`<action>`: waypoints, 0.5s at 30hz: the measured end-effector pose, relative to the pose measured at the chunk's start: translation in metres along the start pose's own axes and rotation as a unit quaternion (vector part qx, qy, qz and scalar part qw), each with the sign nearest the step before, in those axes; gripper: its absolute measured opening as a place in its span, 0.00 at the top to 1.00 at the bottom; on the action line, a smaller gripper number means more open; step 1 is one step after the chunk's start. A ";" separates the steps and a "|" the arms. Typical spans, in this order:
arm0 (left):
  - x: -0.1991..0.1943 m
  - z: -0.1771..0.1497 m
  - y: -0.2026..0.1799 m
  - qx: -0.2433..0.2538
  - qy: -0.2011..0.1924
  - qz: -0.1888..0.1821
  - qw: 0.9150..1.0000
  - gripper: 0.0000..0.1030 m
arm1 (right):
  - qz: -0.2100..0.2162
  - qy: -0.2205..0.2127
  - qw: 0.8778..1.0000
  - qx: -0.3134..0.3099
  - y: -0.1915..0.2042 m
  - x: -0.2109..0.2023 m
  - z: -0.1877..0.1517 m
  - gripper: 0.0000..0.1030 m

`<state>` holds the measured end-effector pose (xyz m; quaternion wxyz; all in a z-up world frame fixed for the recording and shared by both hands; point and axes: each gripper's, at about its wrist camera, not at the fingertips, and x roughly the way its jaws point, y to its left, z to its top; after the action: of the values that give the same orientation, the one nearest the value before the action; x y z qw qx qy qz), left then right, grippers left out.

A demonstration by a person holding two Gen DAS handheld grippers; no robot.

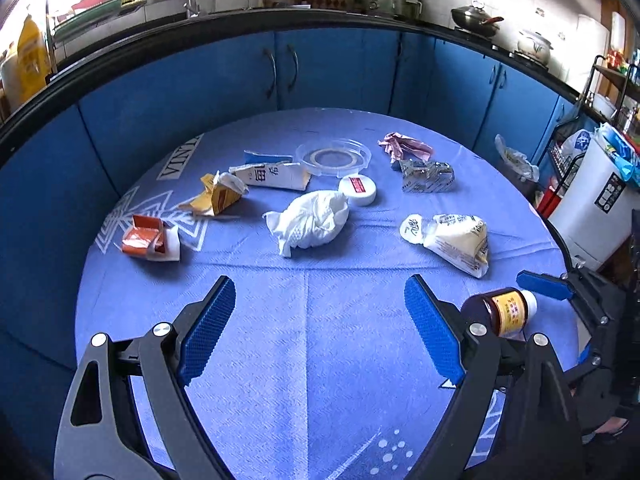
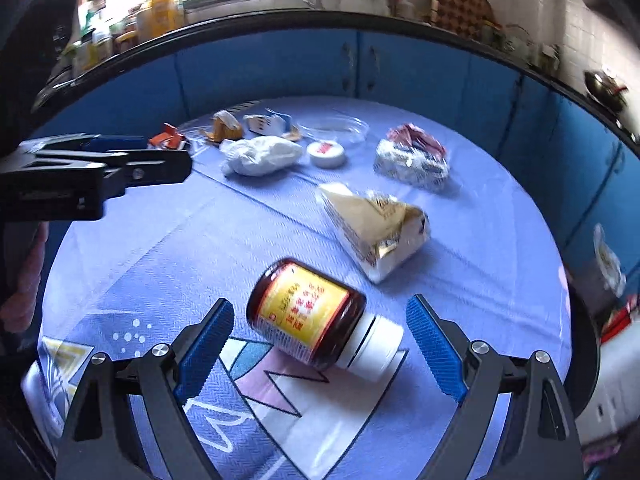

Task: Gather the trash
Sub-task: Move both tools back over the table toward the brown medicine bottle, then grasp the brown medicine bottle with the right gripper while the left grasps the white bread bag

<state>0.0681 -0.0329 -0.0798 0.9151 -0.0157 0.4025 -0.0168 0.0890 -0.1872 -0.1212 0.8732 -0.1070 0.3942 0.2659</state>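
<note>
A brown medicine bottle (image 2: 316, 316) with a yellow label and white cap lies on its side on the blue tablecloth, between my right gripper's (image 2: 320, 340) open fingers; whether they touch it I cannot tell. It also shows in the left wrist view (image 1: 506, 310). My left gripper (image 1: 320, 320) is open and empty over bare cloth. Farther out lie a crumpled white tissue (image 1: 312, 222), a cream snack bag (image 1: 456, 240), a silver wrapper (image 1: 426, 176), a pink wrapper (image 1: 404, 146), a white carton (image 1: 274, 174), a yellow carton (image 1: 218, 196) and an orange box (image 1: 146, 238).
A clear plastic dish (image 1: 334, 156) and a white round lid (image 1: 358, 190) sit near the table's far side. Blue kitchen cabinets (image 1: 280, 68) curve behind the table. A white bin with a blue bag (image 1: 596, 196) stands off the table's right edge.
</note>
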 end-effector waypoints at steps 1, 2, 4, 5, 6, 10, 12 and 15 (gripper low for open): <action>0.000 -0.001 0.000 0.000 0.001 -0.004 1.000 0.17 | -0.004 0.001 1.000 0.006 0.000 0.000 -0.001 0.17; 0.001 -0.002 0.000 0.001 0.001 -0.007 1.000 0.17 | -0.010 0.001 1.000 0.014 -0.001 0.000 -0.002 0.17; 0.001 -0.004 -0.001 0.002 0.001 -0.015 1.000 0.17 | -0.008 -0.002 0.999 0.036 -0.004 -0.003 -0.004 0.20; 0.001 -0.005 -0.001 0.002 0.002 -0.020 1.000 0.17 | -0.007 -0.002 0.999 0.043 -0.005 -0.003 -0.004 0.22; 0.002 -0.005 -0.001 0.003 0.002 -0.023 1.000 0.17 | -0.007 -0.001 0.999 0.053 -0.007 -0.003 -0.004 0.26; 0.001 -0.006 -0.003 0.007 0.000 -0.030 1.000 0.17 | -0.005 0.000 0.998 0.071 -0.010 -0.001 -0.003 0.28; 0.001 -0.006 -0.004 0.006 0.000 -0.032 0.999 0.17 | -0.008 -0.003 0.998 0.066 -0.009 0.001 -0.001 0.28; 0.003 -0.004 -0.006 0.009 0.002 -0.033 0.999 0.17 | -0.021 -0.012 0.999 0.049 -0.008 -0.003 0.002 0.28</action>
<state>0.0672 -0.0388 -0.0848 0.9135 -0.0209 0.4032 -0.0502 0.0929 -0.1939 -0.1182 0.8876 -0.0692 0.3937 0.2290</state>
